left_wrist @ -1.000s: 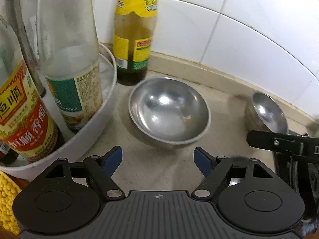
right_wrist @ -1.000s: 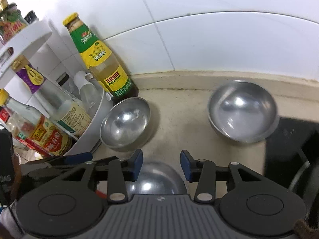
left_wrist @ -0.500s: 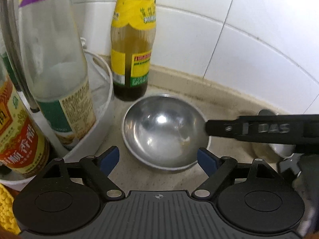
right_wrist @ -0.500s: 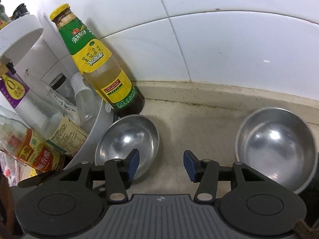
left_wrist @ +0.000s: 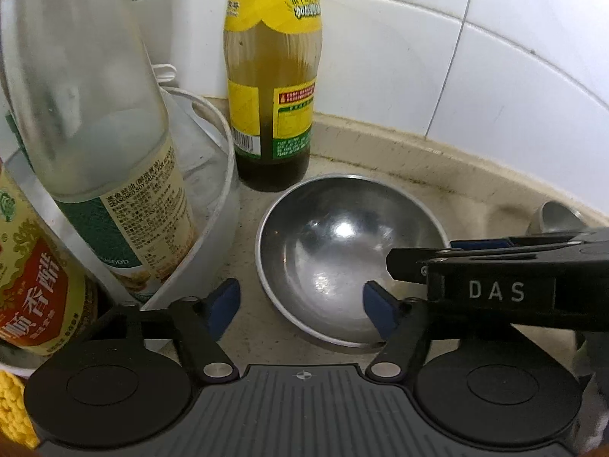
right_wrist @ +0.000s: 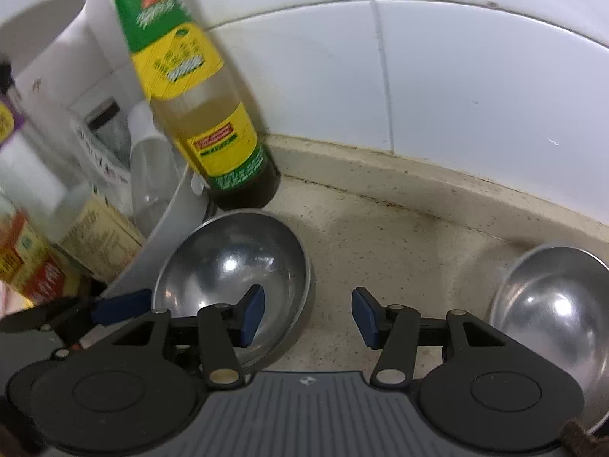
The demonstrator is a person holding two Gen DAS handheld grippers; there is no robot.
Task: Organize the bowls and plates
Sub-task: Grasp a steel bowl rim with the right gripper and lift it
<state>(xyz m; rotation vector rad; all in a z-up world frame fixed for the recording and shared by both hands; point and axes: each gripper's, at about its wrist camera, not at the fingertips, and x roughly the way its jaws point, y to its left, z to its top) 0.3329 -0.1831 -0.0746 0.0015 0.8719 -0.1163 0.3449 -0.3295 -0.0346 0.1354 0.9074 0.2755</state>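
A steel bowl (left_wrist: 350,259) stands on the beige counter beside the white rack; in the right wrist view it is the left bowl (right_wrist: 232,274). My left gripper (left_wrist: 302,308) is closing, with the bowl's near left rim between its jaws and the pads clear of it. My right gripper (right_wrist: 309,316) stands open astride the bowl's right rim, one finger over the inside and one outside. One of its black fingers (left_wrist: 411,266) reaches across the bowl from the right. A second steel bowl (right_wrist: 552,312) sits further right, small in the left wrist view (left_wrist: 555,217).
A bottle with a green and yellow label (left_wrist: 272,87) stands against the tiled wall just behind the bowl. The round white rack (left_wrist: 228,175) on the left holds several sauce bottles. Bare counter (right_wrist: 399,251) lies between the two bowls.
Both grippers have closed in on the bowl by the bottle. The right gripper came in from the right and its jaws widened. The left jaws have narrowed.
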